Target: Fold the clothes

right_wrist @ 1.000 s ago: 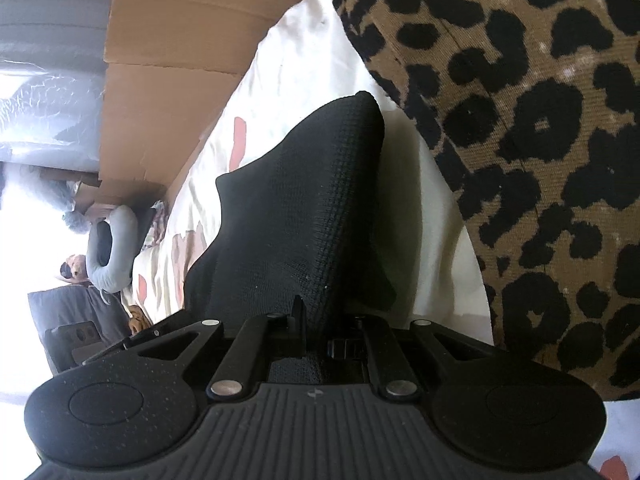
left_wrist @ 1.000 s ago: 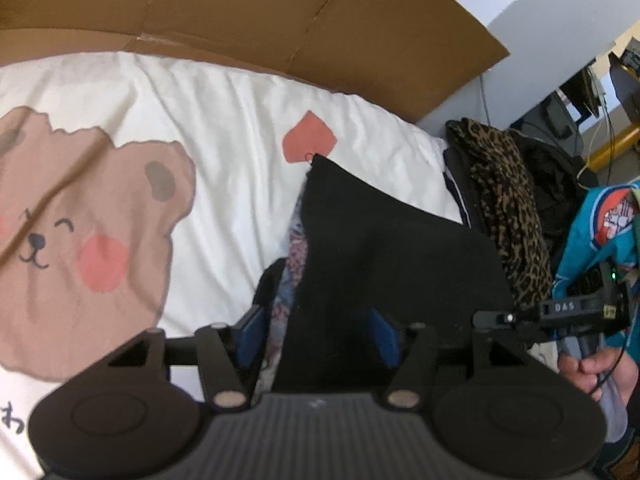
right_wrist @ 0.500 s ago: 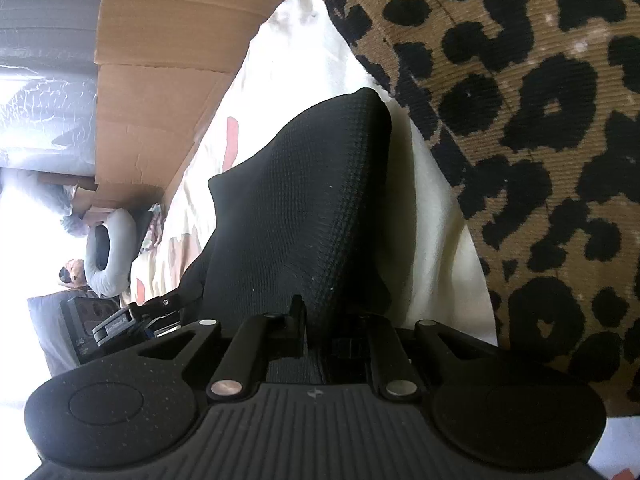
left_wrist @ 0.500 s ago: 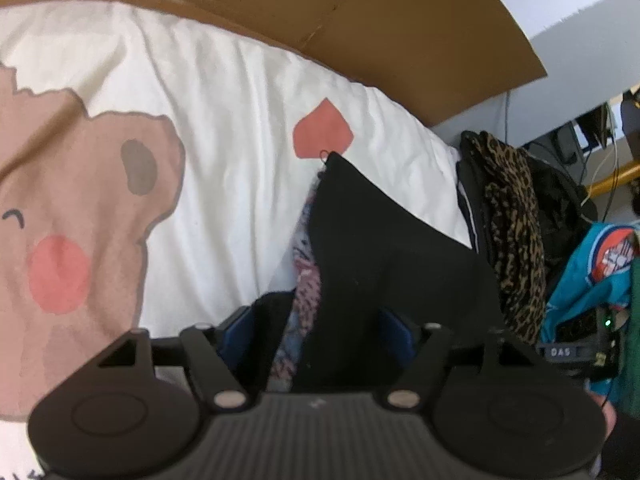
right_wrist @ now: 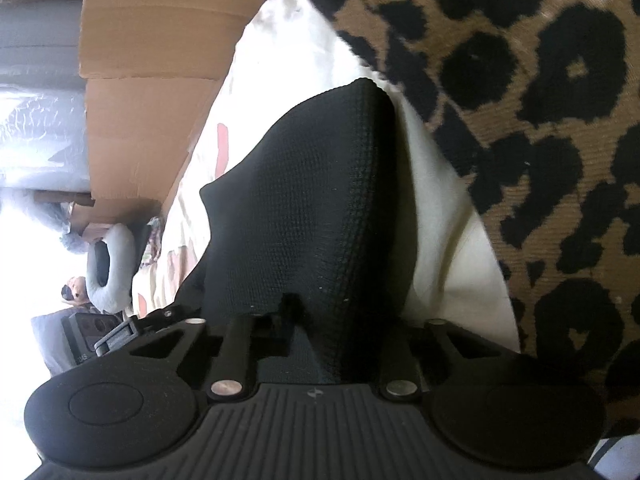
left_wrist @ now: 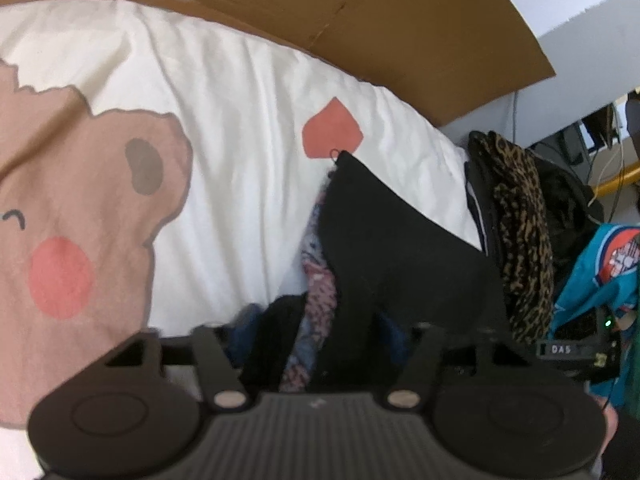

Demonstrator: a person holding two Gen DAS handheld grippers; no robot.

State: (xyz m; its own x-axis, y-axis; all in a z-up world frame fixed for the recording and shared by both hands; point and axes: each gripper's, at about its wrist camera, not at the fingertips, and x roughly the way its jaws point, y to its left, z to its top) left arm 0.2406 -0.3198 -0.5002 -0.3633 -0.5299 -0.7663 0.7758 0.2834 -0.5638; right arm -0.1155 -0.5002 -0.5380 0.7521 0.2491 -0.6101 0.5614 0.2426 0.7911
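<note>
- Black garment (left_wrist: pixel 384 248) on bed sheet (left_wrist: pixel 248 128), bunched and raised between both grippers; patterned lining or second layer (left_wrist: pixel 316 280) showing along its left edge.
- Leopard-print cloth (right_wrist: pixel 540 100) just beside it on the right; teal garment (left_wrist: pixel 600 272) further off; cardboard (left_wrist: pixel 320 8) behind the bed.
- Right gripper (right_wrist: pixel 316 340): fingers nearly together, clamped on a fold of the black knit, which rises from them in a ridge.
- Left gripper (left_wrist: pixel 320 344): fingers part-way apart, just been closing, with black fabric and the patterned layer between them; pads hidden by cloth, so firm pinch or loose contact cannot be told.
- Step in hand, by judgement: securing a two-point hold on one edge of the garment, ahead of lifting or spreading it for a fold.
- Next move likely calls for finishing the left pinch on the same layer the right holds, then drawing both apart to pull the edge taut.
- Risk: catching lining only, leaving the garment twisted.
</note>
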